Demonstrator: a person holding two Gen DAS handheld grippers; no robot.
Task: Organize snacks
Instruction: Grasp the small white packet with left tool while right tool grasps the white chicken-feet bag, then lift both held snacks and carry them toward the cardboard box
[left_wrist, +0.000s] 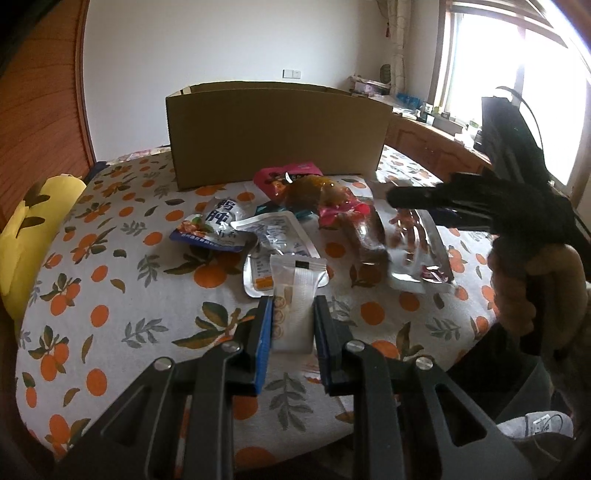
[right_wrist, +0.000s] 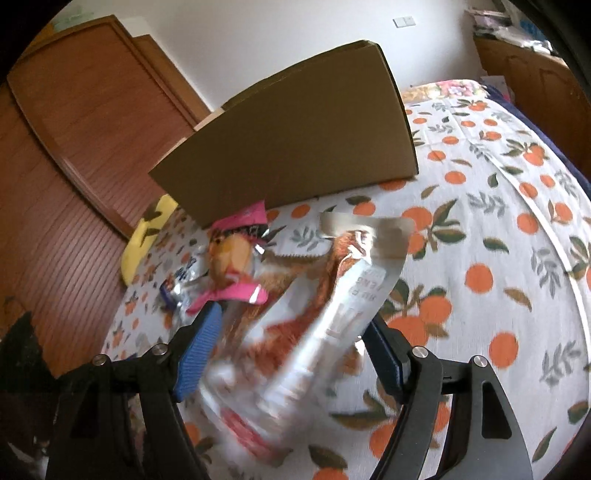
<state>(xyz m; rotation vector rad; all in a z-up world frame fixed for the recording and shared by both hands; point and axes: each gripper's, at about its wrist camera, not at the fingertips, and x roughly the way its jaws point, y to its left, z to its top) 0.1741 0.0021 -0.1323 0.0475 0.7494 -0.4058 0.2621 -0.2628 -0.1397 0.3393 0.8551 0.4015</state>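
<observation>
Nearest, the left tongs (left_wrist: 291, 325) pinch a white snack packet (left_wrist: 295, 291) just above the bed (left_wrist: 110, 258), while the right tongs (right_wrist: 291, 347) stand wide around a silver pouch (right_wrist: 314, 314), grip unclear. Farther off lie loose snacks (left_wrist: 266, 229) before the cardboard box (left_wrist: 277, 133). Pick-up seems in hand; next, carry both over the box's near wall.

We see bare orange-print bedsheet (left_wrist: 110, 280) open on the left, clear up to the yellow pillow (left_wrist: 33, 236). The tall cardboard box (left_wrist: 277, 133) walls off the far side; its near wall blocks any low pass. The snack pile (left_wrist: 295, 214) crowds the middle just before the box. On the right, the right gripper (left_wrist: 410, 195) and the hand (left_wrist: 532, 288) block passage.
</observation>
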